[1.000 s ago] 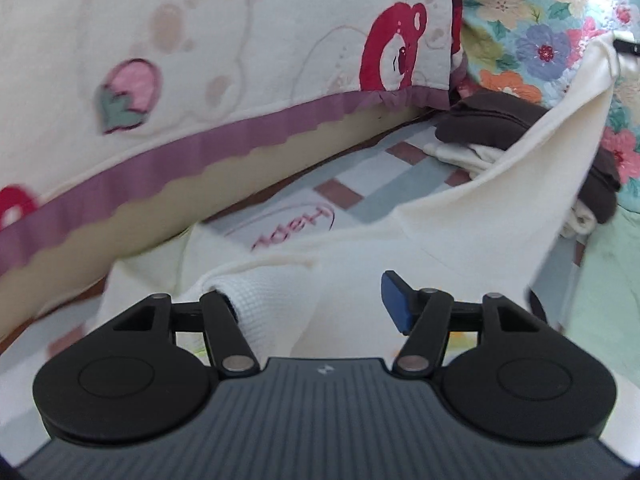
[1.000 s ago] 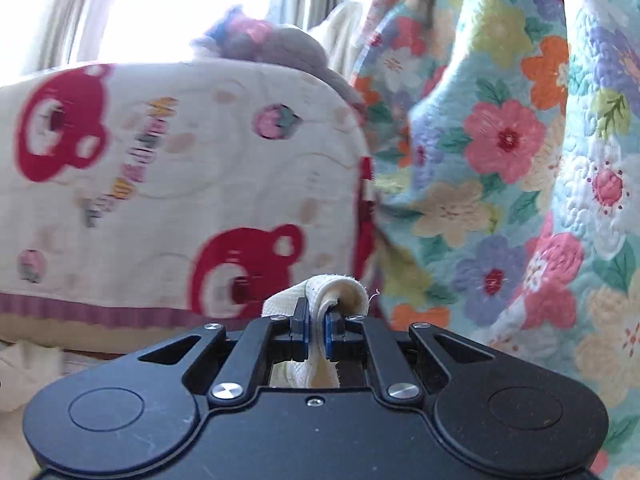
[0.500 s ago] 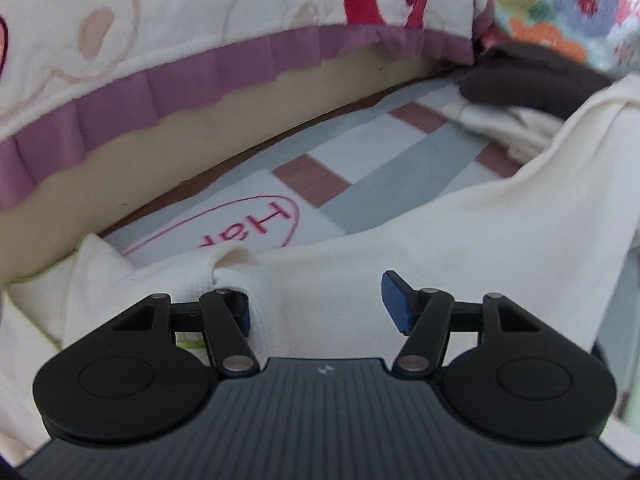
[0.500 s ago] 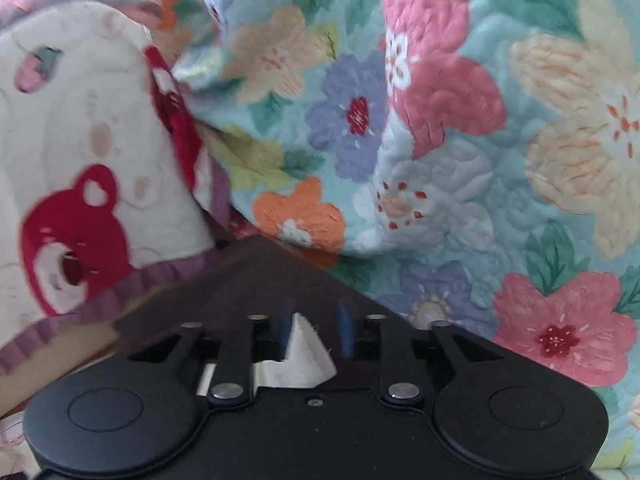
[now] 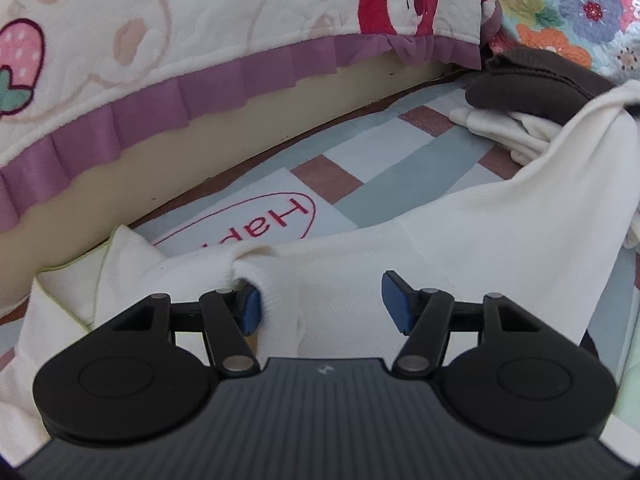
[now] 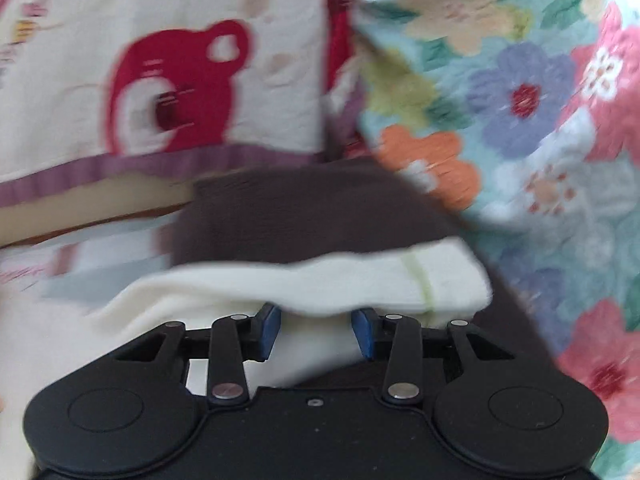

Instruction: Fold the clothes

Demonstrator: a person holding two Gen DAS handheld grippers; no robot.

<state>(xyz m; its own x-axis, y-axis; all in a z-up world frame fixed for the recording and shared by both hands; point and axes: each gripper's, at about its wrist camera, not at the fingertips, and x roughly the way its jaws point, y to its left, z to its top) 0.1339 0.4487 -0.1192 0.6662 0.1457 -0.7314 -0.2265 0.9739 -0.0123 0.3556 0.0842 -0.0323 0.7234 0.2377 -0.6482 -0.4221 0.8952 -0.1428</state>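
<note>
A cream knit garment (image 5: 480, 232) lies spread over the patchwork sheet (image 5: 380, 168) and rises toward the upper right. My left gripper (image 5: 320, 292) stands open over it. A bunched fold of the cloth wraps the left fingertip (image 5: 250, 308), and the right pad is bare. In the right wrist view another part of the cream garment (image 6: 280, 284), with a pale green seam, drapes loosely across the tips of my right gripper (image 6: 317, 320). That gripper's jaws stand apart, and the pads do not press the cloth. This view is blurred.
A dark brown garment (image 5: 540, 80) sits on more cream cloth at the back right, and also just beyond the right gripper (image 6: 300, 216). A bear-print blanket (image 5: 200, 20) with a purple frill hangs behind. A floral quilt (image 6: 520, 100) fills the right side.
My right gripper let go of the cream fold it was pinching and dropped toward the brown garment. The left gripper sank closer to the sheet, still open. The raised cloth sagged.
</note>
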